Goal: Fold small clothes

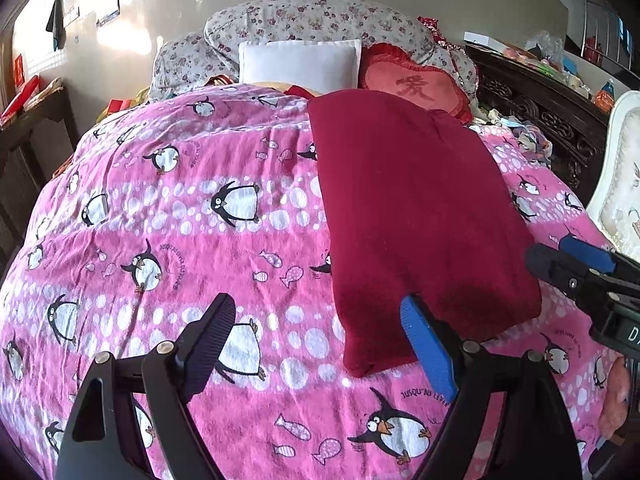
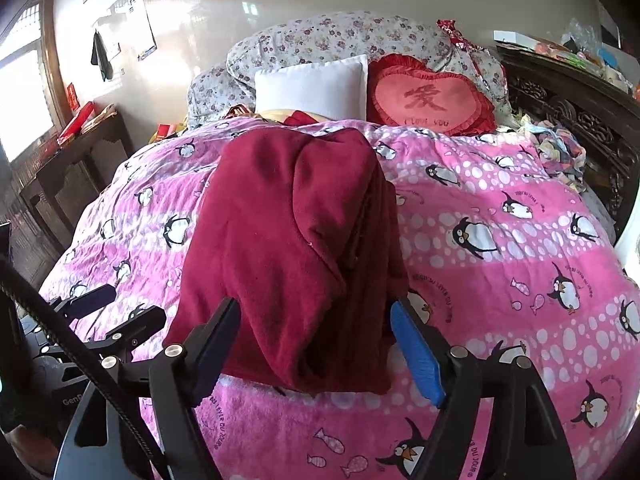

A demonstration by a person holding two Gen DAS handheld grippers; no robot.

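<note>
- Maroon garment lies folded into a long thick bundle on the bed, right on top of the pink penguin quilt, lengthwise toward the pillows.
- Your right claw is spread wide; its black finger and blue finger flank the near end of the bundle, and the pads look clear of the cloth, so nothing is pinched.
- Your left claw is spread wide too, hovering over the quilt just beside the garment's near left corner; the blue finger overlaps the cloth's edge in the left wrist view, and I cannot tell whether it touches.
- From the left wrist view your right claw shows at the far right edge, next to the garment's side.
- At the head of the bed sit a white pillow, a red heart cushion and a floral duvet roll behind them.
- A dark carved headboard runs along the right, with loose small clothes heaped by it.
</note>
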